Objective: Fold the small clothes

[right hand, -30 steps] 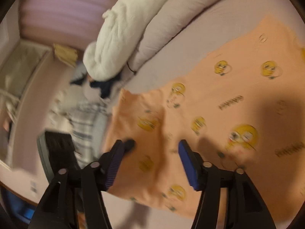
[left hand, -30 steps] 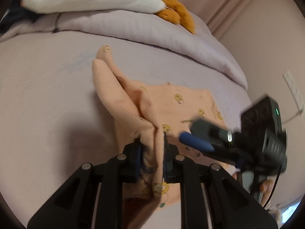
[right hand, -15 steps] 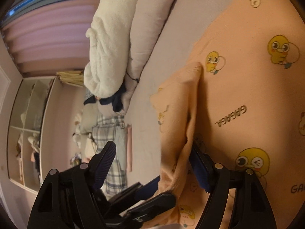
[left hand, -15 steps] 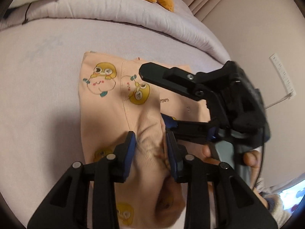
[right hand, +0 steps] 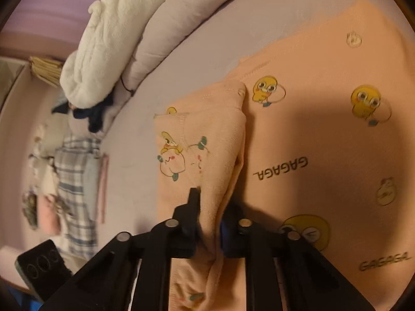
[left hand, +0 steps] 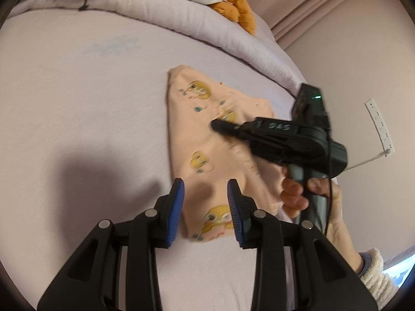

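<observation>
A small peach garment [left hand: 207, 140] printed with yellow ducks lies on the lilac bed sheet [left hand: 77, 103]. My left gripper [left hand: 206, 191] is open and empty, its blue pads just above the garment's near edge. My right gripper [left hand: 220, 125], seen from the side in the left wrist view, lies over the cloth. In the right wrist view the right gripper [right hand: 207, 207] is shut on a folded flap of the garment [right hand: 207, 140], pinched between its fingers. The rest of the garment [right hand: 324, 142] lies flat to the right.
A rolled lilac duvet [left hand: 181, 18] with a white and orange plush toy [left hand: 233, 2] runs along the far side of the bed. A wall with a socket strip [left hand: 378, 127] is on the right. Plaid cloth [right hand: 77, 181] and clutter lie beyond the bed's edge.
My left gripper has let go of the garment fold and pulled back, now open. My right gripper has closed on the folded flap and the garment now lies flatter on the bed.
</observation>
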The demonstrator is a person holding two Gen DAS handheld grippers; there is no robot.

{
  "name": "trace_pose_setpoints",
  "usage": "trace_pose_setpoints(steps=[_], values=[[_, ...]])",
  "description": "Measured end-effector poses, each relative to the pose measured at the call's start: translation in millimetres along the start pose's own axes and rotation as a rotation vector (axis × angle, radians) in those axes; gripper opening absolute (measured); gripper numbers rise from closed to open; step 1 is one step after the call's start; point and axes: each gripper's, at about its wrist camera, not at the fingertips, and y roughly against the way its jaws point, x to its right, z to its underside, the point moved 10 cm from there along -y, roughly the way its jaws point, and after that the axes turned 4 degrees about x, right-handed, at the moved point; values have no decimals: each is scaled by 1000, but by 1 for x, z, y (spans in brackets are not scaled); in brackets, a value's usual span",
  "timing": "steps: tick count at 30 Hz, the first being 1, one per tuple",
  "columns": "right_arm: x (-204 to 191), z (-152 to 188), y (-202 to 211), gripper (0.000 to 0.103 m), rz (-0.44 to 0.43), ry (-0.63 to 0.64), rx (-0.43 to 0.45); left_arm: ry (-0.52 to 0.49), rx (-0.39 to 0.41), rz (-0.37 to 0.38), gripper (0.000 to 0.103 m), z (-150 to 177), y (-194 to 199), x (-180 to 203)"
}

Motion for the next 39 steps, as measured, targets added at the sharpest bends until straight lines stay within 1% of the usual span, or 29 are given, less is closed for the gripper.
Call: trace_pose_setpoints(steps=[2, 4, 8, 11, 13, 17, 20, 21, 23, 25, 27, 28, 29, 30, 31, 33, 35, 36, 39], values=[[-8, -6, 13, 11, 13, 52, 31, 7, -2, 0, 34, 4, 3, -3], [-13, -13, 34, 10, 3, 97, 69, 10, -7, 2, 34, 7, 4, -4], [-6, -35, 77, 10, 34, 163, 144, 15, -18, 7, 34, 9, 1, -3], [14, -53, 100, 10, 79, 167, 183, 16, -26, 15, 34, 9, -6, 2], [36, -62, 108, 10, 142, 181, 197, 13, -35, 21, 34, 9, -12, 7], [76, -69, 106, 10, 211, 143, 194, -16, -54, 27, 33, 7, -26, 22], [107, -72, 104, 10, 256, 91, 205, -39, -68, 35, 33, 4, -39, 36], [113, -73, 104, 10, 256, 73, 211, -48, -73, 38, 34, 4, -44, 40], [119, -71, 100, 10, 218, 36, 206, -64, -85, 41, 33, 5, -54, 49], [115, -68, 99, 10, 180, 25, 208, -75, -98, 48, 34, 4, -63, 56], [107, -67, 100, 10, 119, -20, 212, -83, -110, 54, 34, 8, -69, 63], [101, -67, 100, 13, 79, -36, 214, -86, -114, 55, 34, 9, -72, 64], [97, -68, 101, 18, 46, -42, 215, -90, -119, 54, 34, 10, -75, 65], [93, -69, 102, 30, 32, -44, 218, -96, -122, 52, 34, 11, -77, 66], [90, -69, 101, 37, 33, -37, 219, -101, -124, 48, 34, 12, -79, 66], [87, -67, 96, 38, 54, -18, 202, -105, -128, 43, 34, 14, -83, 65], [95, -66, 92, 38, 105, -16, 187, -103, -130, 44, 35, 14, -83, 66], [98, -66, 90, 38, 108, -21, 185, -105, -130, 43, 35, 14, -83, 66], [105, -59, 84, 38, 76, -50, 155, -113, -131, 40, 35, 13, -84, 67]])
